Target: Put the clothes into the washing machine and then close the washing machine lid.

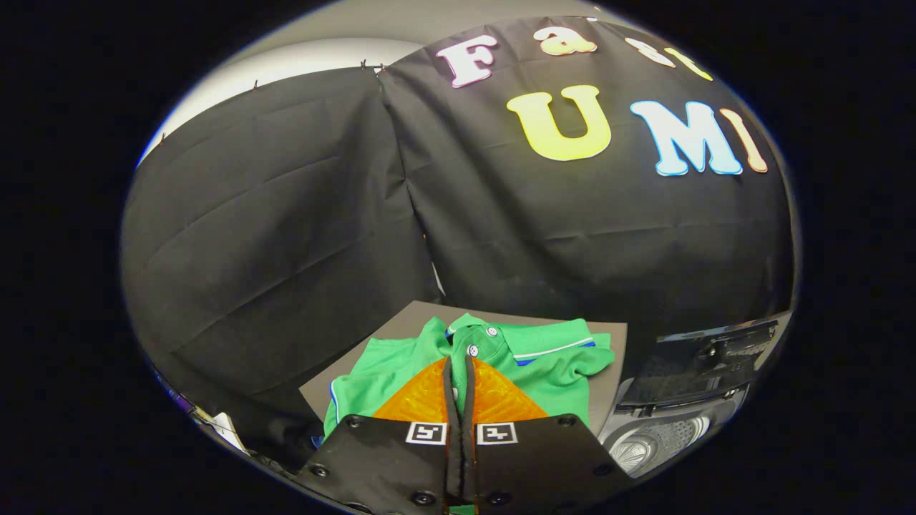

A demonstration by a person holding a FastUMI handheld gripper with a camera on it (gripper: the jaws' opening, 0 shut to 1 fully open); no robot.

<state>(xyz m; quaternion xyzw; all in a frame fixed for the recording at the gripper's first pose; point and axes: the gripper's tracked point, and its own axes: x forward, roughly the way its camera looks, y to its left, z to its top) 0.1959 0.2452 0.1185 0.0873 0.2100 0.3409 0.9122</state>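
A green shirt (551,365) is seen crumpled on a grey board (617,340), spread toward its far edge and right corner, and it is judged to have been laid there loose so that a fold can be pinched. The gripper (459,390) is held over the shirt with its orange fingers (418,400) drawn almost together, a strip of green showing between them, though whether cloth is truly clamped cannot be told. The washing machine (665,436) is found just right of the board with its lid (705,357) raised, so open room for carrying is left across that right edge.
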